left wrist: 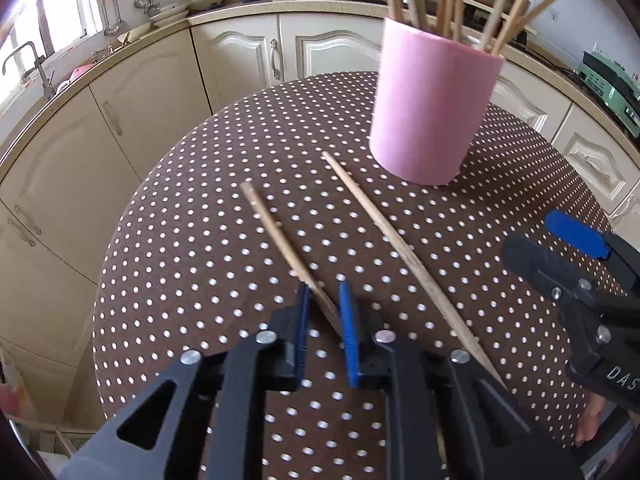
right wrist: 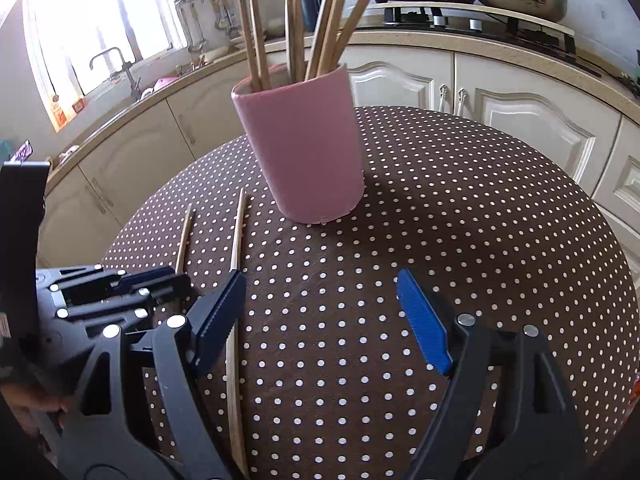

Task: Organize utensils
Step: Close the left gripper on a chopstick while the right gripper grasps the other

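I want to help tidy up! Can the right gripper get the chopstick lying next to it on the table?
Probably yes. The right gripper is open, and the loose chopstick lies flat by its left finger with nothing on it. The left gripper, close alongside, is shut on the other chopstick and could crowd it.

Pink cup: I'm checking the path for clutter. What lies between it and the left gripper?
In the left wrist view, only dotted tablecloth and two loose chopsticks: the left gripper pinches one; the other lies toward the pink cup.

- Cream cabinet doors [left wrist: 236, 56] curve beneath a speckled worktop [right wrist: 460, 40].
- Bright window [right wrist: 100, 20] above a sink tap [right wrist: 116, 60].
- Brown polka-dot counter [right wrist: 460, 220].
- Gas hob [right wrist: 480, 20] behind.
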`<state>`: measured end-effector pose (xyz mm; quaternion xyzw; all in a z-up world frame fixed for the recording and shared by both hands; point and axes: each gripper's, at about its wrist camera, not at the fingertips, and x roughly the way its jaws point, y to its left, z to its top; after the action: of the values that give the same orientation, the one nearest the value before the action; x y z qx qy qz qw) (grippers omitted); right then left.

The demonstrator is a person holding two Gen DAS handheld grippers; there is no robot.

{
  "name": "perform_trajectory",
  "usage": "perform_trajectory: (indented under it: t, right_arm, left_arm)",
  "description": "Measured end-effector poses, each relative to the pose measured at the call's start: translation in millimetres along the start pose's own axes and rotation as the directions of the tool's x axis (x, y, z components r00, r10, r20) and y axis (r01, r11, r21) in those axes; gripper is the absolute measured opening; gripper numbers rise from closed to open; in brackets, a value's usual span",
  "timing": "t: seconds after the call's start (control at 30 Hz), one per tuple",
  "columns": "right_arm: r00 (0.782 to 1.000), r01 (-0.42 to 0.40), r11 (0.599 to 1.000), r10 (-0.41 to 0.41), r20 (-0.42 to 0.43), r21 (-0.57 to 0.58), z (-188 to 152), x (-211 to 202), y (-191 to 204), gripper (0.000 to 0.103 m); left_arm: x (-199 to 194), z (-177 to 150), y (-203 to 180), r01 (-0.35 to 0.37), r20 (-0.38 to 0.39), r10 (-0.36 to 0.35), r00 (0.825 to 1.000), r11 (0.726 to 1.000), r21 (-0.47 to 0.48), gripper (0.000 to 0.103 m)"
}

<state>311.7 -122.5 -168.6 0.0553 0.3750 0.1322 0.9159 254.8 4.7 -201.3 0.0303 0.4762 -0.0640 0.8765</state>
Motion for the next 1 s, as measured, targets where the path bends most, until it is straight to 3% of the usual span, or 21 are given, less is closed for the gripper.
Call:
perform_trajectory:
  t: [0.17, 0.43, 0.5, 0.63, 0.77, 1.0]
  right_arm:
    - [0.998, -0.007, 0.998, 0.003, -0.07, -0.058, 5.9, 13.7, 18.3, 0.077]
    - [0.983, -0.035, 0.988, 0.007, -0.185, -0.152, 15.9, 37.7, 46.6, 0.076]
    - [0.976, -0.039, 0.985, 0.002, -0.216, -0.17, 19.5, 43.2, 51.5, 0.071]
    - [0.956, -0.052, 0.972, -0.018, -0.293, -0.23, 26.8, 57.0, 69.3, 0.049]
    - [0.933, -0.038, 0.953, -0.073, -0.351, -0.299, 33.8, 66.9, 89.4, 0.039]
    - [0.886, -0.065, 0.939, -0.101, -0.453, -0.336, 49.4, 87.0, 122.3, 0.022]
  left_arm:
    - [-2.3, -3.5, 2.9, 0.039, -0.013, -0.039, 0.999, 0.999, -0.01, 0.013]
    - [-9.2, -17.5, 0.5, 0.025, -0.03, -0.025, 0.999, 1.0, 0.002, 0.013]
    - [-7.8, -15.7, 2.6, 0.035, -0.033, -0.035, 0.999, 0.999, 0.004, 0.013]
    - [-0.6, -4.5, 14.0, 0.086, -0.051, -0.088, 0.995, 0.995, -0.043, 0.013]
    - [5.4, 2.9, 16.7, 0.092, -0.067, -0.095, 0.993, 0.995, -0.045, 0.009]
    - [12.8, 16.1, 22.4, 0.1, -0.086, -0.105, 0.991, 0.993, -0.06, 0.007]
